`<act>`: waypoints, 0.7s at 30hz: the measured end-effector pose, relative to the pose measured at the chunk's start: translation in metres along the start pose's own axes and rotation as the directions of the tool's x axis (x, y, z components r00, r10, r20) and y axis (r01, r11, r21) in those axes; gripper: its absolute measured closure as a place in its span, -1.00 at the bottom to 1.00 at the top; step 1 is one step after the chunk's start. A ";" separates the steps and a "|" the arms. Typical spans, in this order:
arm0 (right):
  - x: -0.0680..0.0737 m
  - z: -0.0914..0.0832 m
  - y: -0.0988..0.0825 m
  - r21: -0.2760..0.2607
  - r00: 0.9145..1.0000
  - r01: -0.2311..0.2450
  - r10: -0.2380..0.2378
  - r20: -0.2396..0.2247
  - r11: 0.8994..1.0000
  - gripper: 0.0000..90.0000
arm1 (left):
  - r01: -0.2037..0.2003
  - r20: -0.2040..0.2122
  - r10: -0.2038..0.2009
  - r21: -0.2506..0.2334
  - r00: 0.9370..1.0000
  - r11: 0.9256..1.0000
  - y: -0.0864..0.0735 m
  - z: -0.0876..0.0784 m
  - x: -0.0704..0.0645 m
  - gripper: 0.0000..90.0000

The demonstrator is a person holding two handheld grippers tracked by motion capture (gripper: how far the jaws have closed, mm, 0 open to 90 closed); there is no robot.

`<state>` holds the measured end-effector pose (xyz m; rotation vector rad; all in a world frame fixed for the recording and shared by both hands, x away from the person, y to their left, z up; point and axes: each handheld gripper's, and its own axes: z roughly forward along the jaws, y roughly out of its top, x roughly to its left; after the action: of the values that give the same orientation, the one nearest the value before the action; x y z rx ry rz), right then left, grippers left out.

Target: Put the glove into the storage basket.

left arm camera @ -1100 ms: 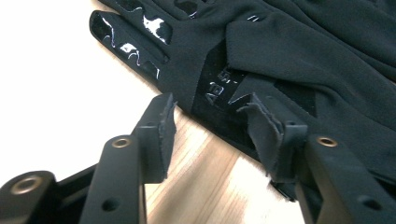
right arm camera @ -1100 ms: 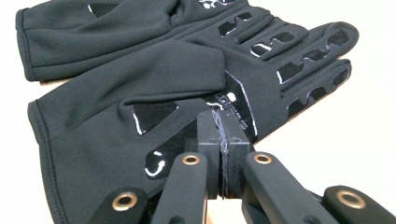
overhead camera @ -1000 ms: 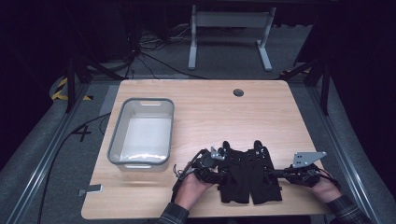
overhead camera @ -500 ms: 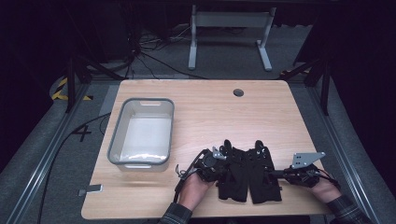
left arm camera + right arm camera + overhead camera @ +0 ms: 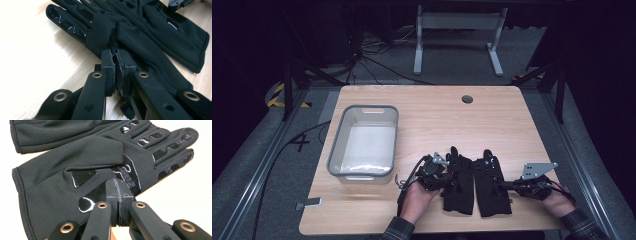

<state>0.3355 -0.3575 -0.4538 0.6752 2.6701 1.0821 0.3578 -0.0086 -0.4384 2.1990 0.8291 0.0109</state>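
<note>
Two black gloves lie side by side near the table's front edge, the left glove and the right glove. My left gripper comes in from the left. Its jaws have just been closing and are shut on a raised fold at the left glove's edge, with fabric pinched between the pads. My right gripper is shut, its tips resting at the right glove's outer edge; I cannot tell if fabric is caught. The left glove lies beyond it.
A grey plastic bin with a white floor stands on the table's left half. The wooden table has a round cable hole at the back. A small grey tab lies at the front left corner.
The left gripper's jaws have closed onto the left glove's edge and lifted a small fold of it. The right gripper and the right glove have stayed put.
</note>
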 end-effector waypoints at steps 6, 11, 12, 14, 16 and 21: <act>0.000 0.004 0.004 0.001 1.000 -0.006 0.006 0.005 1.000 1.00 | 0.003 0.012 -0.003 -0.014 1.000 1.000 0.003 -0.003 0.001 0.89; 0.000 0.009 0.009 0.001 1.000 -0.004 0.004 0.012 1.000 1.00 | 0.014 0.036 -0.012 -0.042 0.999 0.999 0.006 -0.006 0.000 0.89; 0.000 0.010 0.010 -0.001 1.000 -0.010 0.010 0.012 1.000 1.00 | 0.008 0.036 -0.007 -0.042 0.999 0.999 0.007 -0.007 0.001 0.89; -0.001 0.011 0.011 0.000 1.000 -0.014 0.014 0.012 1.000 1.00 | 0.011 0.044 -0.009 -0.055 0.999 0.998 0.010 -0.009 0.000 0.89; -0.001 0.013 0.013 0.000 1.000 -0.010 0.010 0.017 1.000 1.00 | 0.008 0.053 -0.005 -0.068 0.999 0.998 0.014 -0.011 0.000 0.88; -0.001 0.018 0.019 -0.001 1.000 -0.010 0.010 0.021 1.000 1.00 | -0.001 0.064 0.006 -0.089 0.998 0.996 0.023 -0.014 0.000 0.88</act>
<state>0.3484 -0.3348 -0.4542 0.6958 2.6511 1.0731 0.3666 -0.0107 -0.4134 2.1066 0.7747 -0.0209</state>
